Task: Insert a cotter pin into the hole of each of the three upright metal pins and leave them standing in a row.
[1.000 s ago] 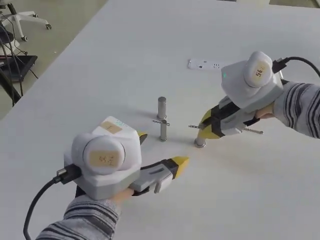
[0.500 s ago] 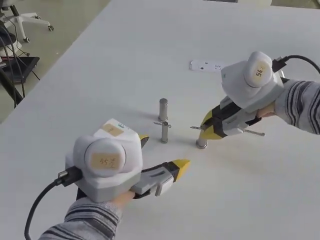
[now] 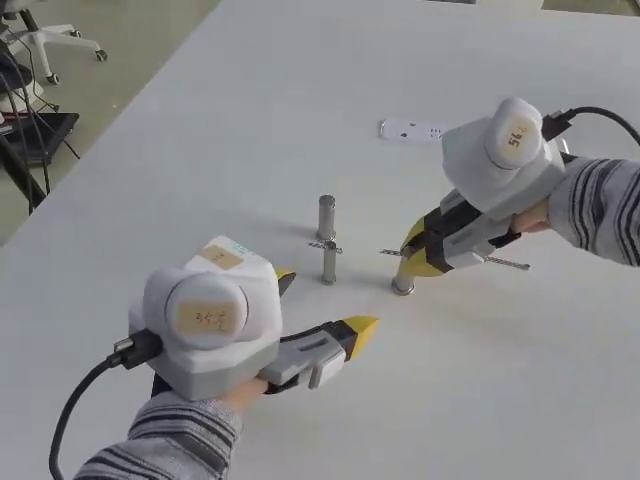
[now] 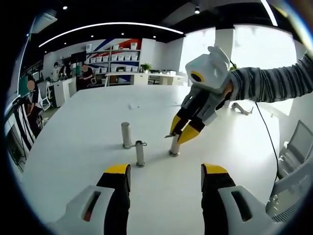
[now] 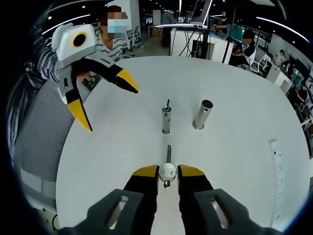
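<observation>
Three upright metal pins stand in a row on the white table. The far pin [image 3: 326,215] [image 5: 202,114] is bare. The middle pin [image 3: 329,262] [image 5: 167,119] has a cotter pin [image 3: 323,246] through its top. My right gripper [image 3: 415,262] [image 5: 167,172] is shut on the near-right pin [image 3: 402,286] [image 4: 174,146], whose round top [image 5: 167,172] sits between the jaws. A cotter pin [image 3: 388,253] [image 5: 168,152] sticks out of it toward the middle pin. My left gripper [image 3: 325,302] [image 4: 166,171] hangs open and holds nothing, short of the row.
A white power strip [image 3: 410,130] [image 5: 276,171] lies on the table beyond the pins. A thin metal pin [image 3: 508,263] lies beside the right gripper. Office chairs [image 3: 40,40] stand off the table's left edge. People sit at desks in the background.
My right gripper has rolled slightly on the near-right pin. The pins and my left gripper stay where they were.
</observation>
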